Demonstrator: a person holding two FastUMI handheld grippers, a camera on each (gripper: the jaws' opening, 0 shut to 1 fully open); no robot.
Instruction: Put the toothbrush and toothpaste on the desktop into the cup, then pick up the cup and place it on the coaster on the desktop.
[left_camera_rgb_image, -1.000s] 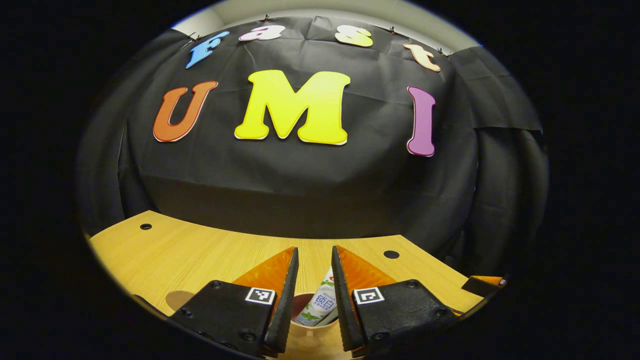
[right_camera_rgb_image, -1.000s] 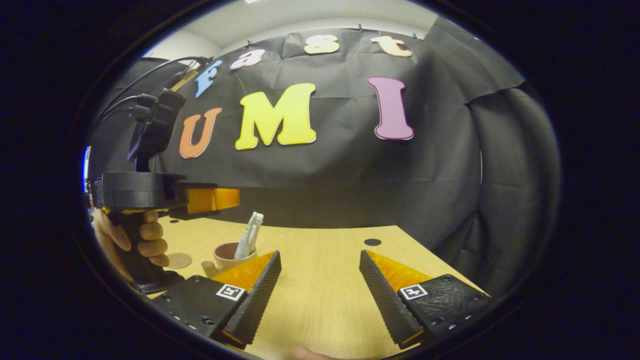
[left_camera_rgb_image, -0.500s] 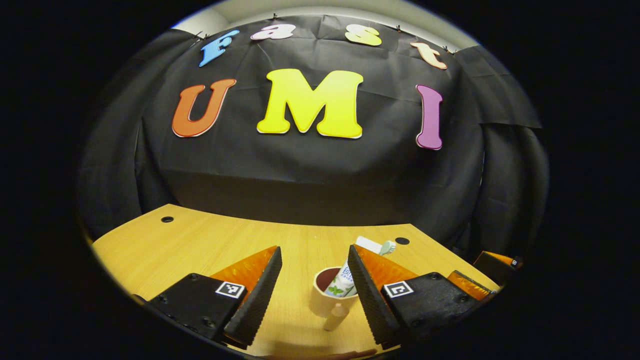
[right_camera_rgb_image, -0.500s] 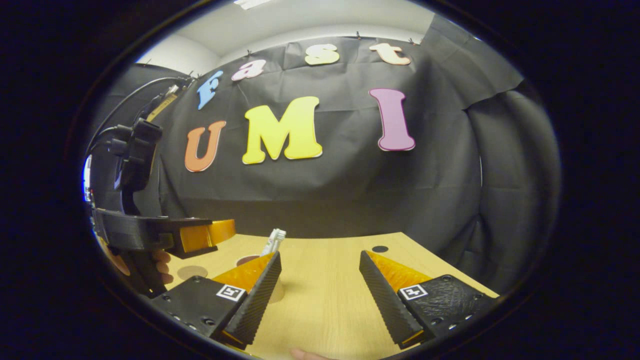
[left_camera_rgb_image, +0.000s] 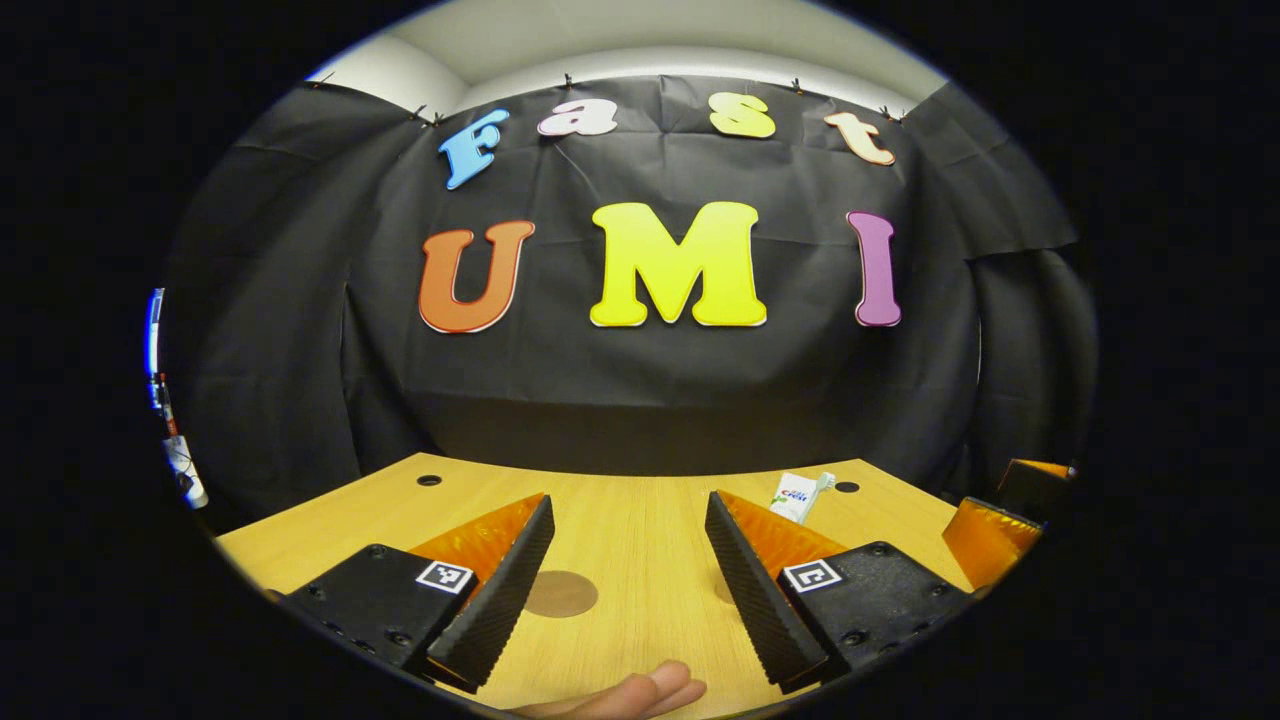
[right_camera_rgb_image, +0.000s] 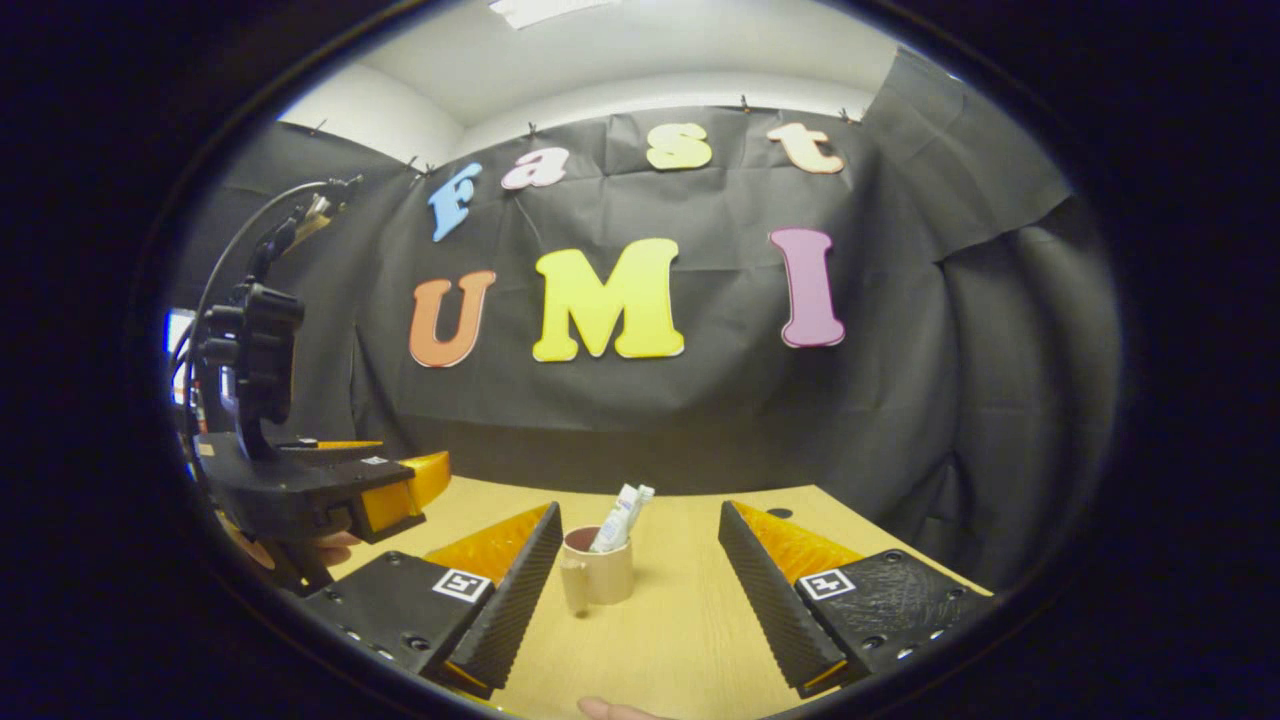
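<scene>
Right gripper view: toothpaste (right_camera_rgb_image: 610, 530) label unreadable.

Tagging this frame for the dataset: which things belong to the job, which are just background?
Job things:
cup, standing on the desktop
toothpaste and toothbrush, both in the cup
coaster, bare
left gripper and right gripper, both open

Background:
holes in the desktop

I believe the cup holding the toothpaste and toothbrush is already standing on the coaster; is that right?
Not quite: the cup, holding the toothpaste and toothbrush, stands on the bare desk, not on the coaster. The left gripper view shows the coaster with nothing on it.
</scene>
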